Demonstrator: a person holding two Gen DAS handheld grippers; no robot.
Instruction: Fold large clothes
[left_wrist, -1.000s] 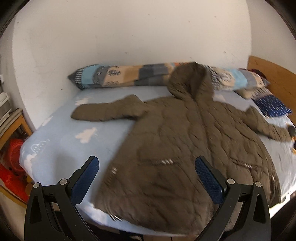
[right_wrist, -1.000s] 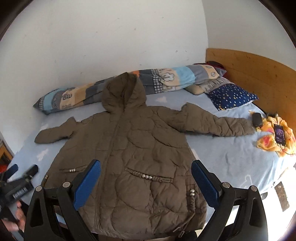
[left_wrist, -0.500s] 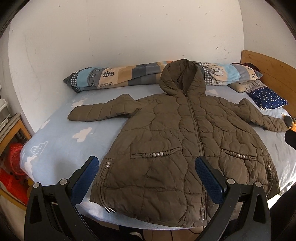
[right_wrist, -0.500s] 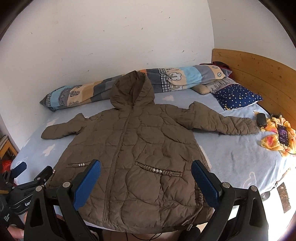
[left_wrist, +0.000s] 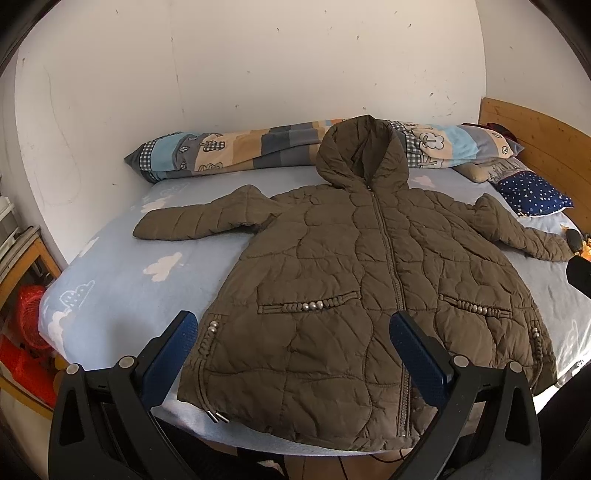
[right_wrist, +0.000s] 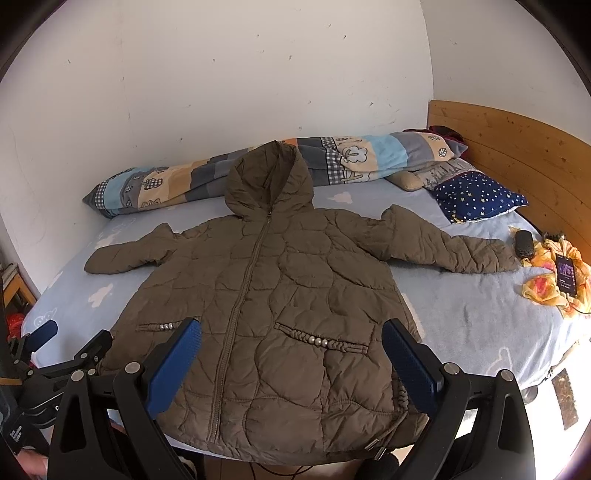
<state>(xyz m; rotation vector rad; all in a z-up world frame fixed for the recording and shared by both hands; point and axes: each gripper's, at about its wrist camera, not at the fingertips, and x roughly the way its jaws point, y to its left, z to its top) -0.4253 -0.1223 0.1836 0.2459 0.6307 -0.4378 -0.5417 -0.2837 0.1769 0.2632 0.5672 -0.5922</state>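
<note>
the brown quilted hooded coat (right_wrist: 266, 314) lies flat, zipped, on the light blue bed sheet (right_wrist: 480, 325), while the left gripper (left_wrist: 295, 354) and right gripper (right_wrist: 291, 358) hover wide open, empty; it looks soft, puffy, springy, so i would pinch a sleeve cuff.

A light blue sheet (right_wrist: 461, 314) with white cloud prints covers the bed. Along the white wall (left_wrist: 258, 66) lies a long patchwork bolster (left_wrist: 229, 155) in blue, orange and grey. At the wooden headboard (right_wrist: 517, 147) sits a navy star-print pillow (right_wrist: 476, 197), a beige cushion (right_wrist: 406, 180) just beside it. Near the headboard, a crumpled yellow-orange cloth (right_wrist: 550, 280) carries a phone (right_wrist: 567, 275) with its screen lit, and a small black case (right_wrist: 523, 243) rests beside it. Down past the bed's other end, something red (left_wrist: 27, 314) shows by a wooden shelf (left_wrist: 22, 254).
</note>
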